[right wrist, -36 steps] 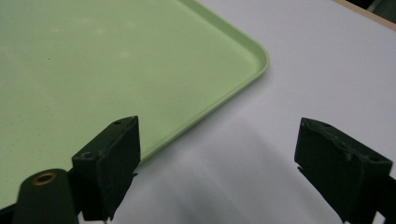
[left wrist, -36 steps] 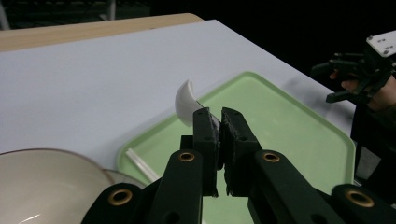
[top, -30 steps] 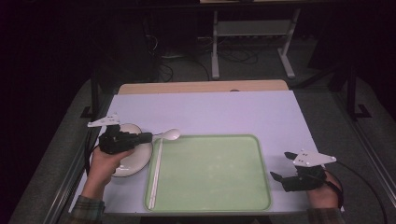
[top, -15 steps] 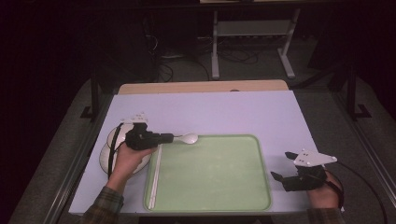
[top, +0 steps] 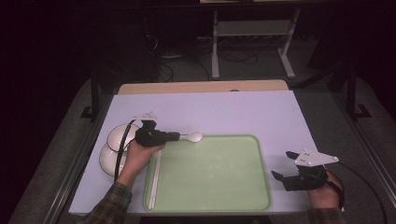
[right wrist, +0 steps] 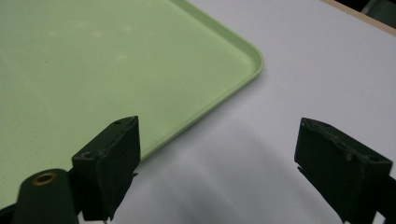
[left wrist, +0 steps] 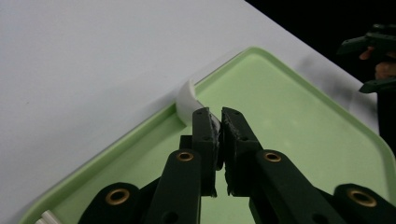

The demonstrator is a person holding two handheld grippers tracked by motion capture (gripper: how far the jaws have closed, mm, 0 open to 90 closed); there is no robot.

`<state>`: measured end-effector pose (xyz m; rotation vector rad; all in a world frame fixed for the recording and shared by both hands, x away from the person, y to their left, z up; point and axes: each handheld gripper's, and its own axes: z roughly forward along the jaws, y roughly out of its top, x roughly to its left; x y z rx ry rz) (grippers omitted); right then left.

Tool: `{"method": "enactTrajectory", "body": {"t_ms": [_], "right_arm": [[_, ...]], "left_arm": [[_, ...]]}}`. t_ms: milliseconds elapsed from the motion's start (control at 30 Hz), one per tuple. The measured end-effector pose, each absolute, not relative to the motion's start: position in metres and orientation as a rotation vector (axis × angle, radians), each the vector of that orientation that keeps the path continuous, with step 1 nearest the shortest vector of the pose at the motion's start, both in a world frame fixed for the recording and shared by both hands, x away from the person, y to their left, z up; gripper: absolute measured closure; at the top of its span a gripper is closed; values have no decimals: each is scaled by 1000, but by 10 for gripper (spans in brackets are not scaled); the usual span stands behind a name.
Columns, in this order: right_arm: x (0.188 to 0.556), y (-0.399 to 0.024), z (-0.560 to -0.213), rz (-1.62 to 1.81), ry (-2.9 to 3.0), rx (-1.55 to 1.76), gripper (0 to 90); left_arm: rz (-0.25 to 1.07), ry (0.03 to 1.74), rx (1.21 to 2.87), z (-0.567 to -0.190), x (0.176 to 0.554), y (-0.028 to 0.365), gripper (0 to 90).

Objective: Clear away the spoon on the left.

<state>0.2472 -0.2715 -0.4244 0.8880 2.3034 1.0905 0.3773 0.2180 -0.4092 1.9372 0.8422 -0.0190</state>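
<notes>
Dark room behind; pale tabletop (top: 224, 112) lit. Left gripper (top: 175, 136) is clamped on a white spoon (top: 192, 137), held over the back rim of the green tray (top: 210, 172); spoon handle hidden between the pads. Bowls (top: 109, 149) partly covered by the hand. Chopsticks (top: 155, 179) lie in the tray. Right gripper (top: 287, 165) has its jaws wide apart, holding nothing.

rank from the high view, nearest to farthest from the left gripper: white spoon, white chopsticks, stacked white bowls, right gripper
1. White ceramic spoon: clamped in the left gripper, bowl end over the pale green plastic tray's top left rim.
2. White chopsticks along the tray's left edge, and stacked white bowls left of the hand: too close to call.
3. Right gripper: far right, beyond the tray.
</notes>
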Motion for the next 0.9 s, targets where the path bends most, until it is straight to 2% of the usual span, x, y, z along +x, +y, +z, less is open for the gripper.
{"method": "enactTrajectory", "body": {"t_ms": [367, 900], "right_arm": [[249, -271, -425, 1093, 2312, 884, 134], [249, -270, -426, 1092, 2318, 881, 134]], "left_arm": [[44, 960, 2029, -425, 387, 212, 700], [142, 1050, 2107, -430, 388, 202, 573]]}}
